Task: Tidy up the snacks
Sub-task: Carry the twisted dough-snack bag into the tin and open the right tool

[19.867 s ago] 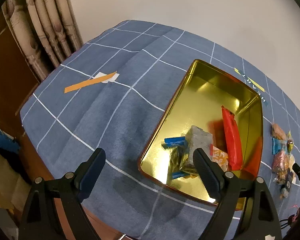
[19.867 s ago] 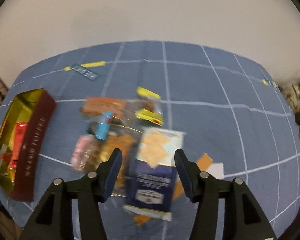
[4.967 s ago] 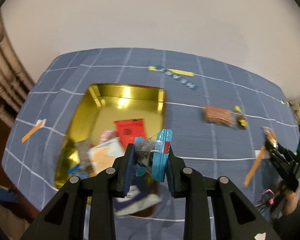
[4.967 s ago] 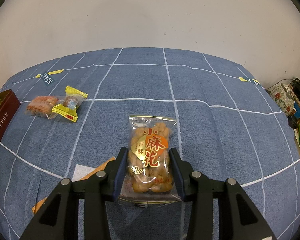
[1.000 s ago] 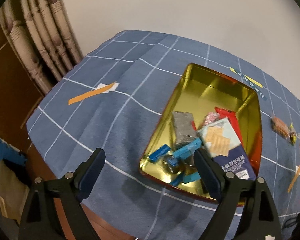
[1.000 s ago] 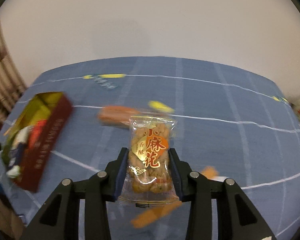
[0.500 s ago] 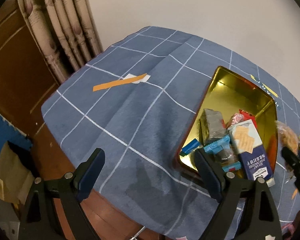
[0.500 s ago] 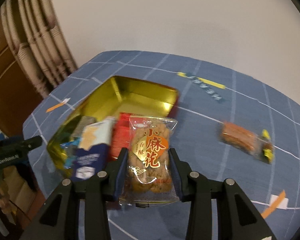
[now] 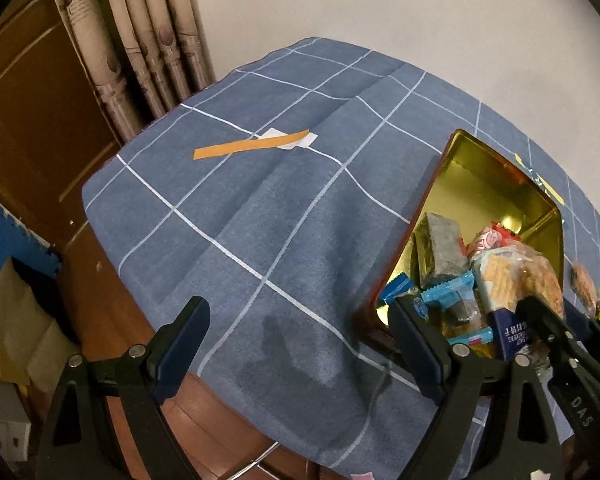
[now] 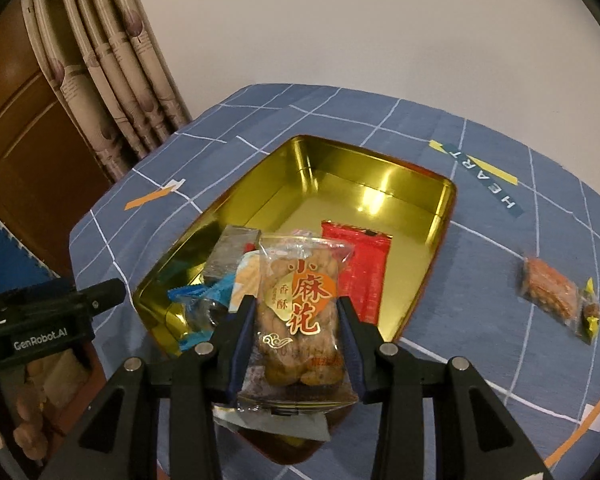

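My right gripper (image 10: 298, 330) is shut on a clear bag of fried dough twists (image 10: 300, 304) and holds it over the near end of the gold tin (image 10: 340, 172). The tin holds a red packet (image 10: 364, 264), a grey packet (image 10: 232, 252), blue-wrapped candies (image 10: 204, 296) and a cracker pack. My left gripper (image 9: 300, 344) is open and empty over the blue cloth, left of the tin (image 9: 480, 184). The right gripper with its bag (image 9: 540, 280) shows in the left wrist view. Two snacks lie on the cloth right of the tin: an orange-brown packet (image 10: 548, 292) and a yellow candy (image 10: 590, 312).
The table has a blue checked cloth (image 9: 280, 200) with orange tape strips (image 9: 252, 146). Curtains (image 9: 148, 40) and a wooden door stand to the left. The table's near edge (image 9: 204, 376) drops to the floor. A "HEART" label (image 10: 480, 176) lies behind the tin.
My right gripper has carried the dough twist bag from the open cloth over to the tin. My left gripper has swung left, away from the tin, staying open.
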